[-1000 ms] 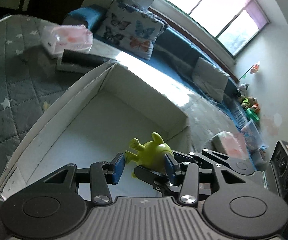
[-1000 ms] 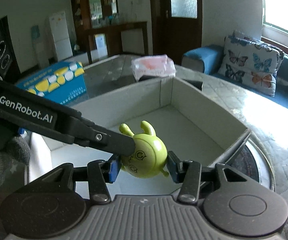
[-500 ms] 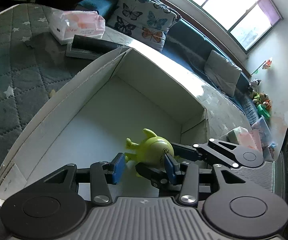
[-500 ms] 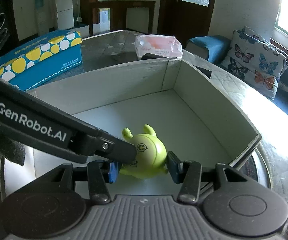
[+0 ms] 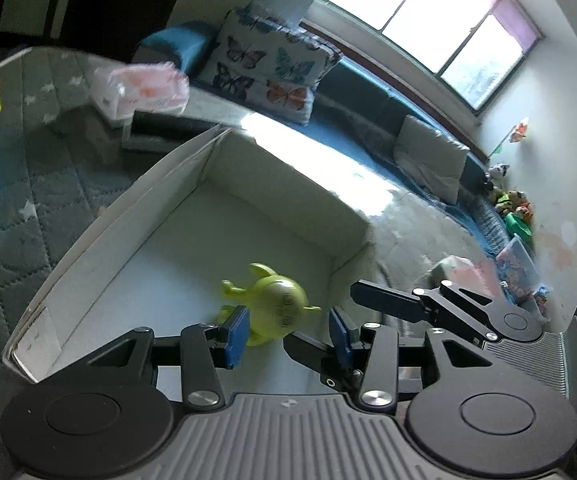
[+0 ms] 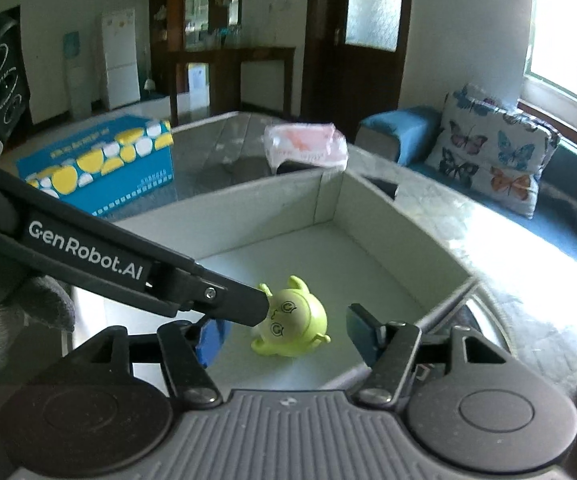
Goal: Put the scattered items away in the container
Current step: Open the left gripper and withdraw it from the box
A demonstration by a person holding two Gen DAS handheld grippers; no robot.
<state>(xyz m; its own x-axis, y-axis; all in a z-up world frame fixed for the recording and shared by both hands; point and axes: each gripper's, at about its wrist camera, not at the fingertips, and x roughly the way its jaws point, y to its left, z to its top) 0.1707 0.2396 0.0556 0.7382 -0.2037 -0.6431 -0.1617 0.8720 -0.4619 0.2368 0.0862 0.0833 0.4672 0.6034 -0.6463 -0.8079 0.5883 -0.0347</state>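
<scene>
A lime-green round toy figure lies on the floor of the open white cardboard box, near its front corner. My left gripper is open above the box, with the toy between and just beyond its blue pads, apart from the right pad. My right gripper is open too, its pads spread either side of the toy without touching it. The left gripper's finger crosses the right wrist view and reaches the toy's head.
The box stands on a grey quilted table. A blue and yellow tissue box and a pink tissue pack lie beyond it. A dark flat item lies behind the box. A sofa with butterfly cushions is behind.
Both grippers have opened and let go of the green toy, which now rests on the box floor. Both grippers have drawn back slightly.
</scene>
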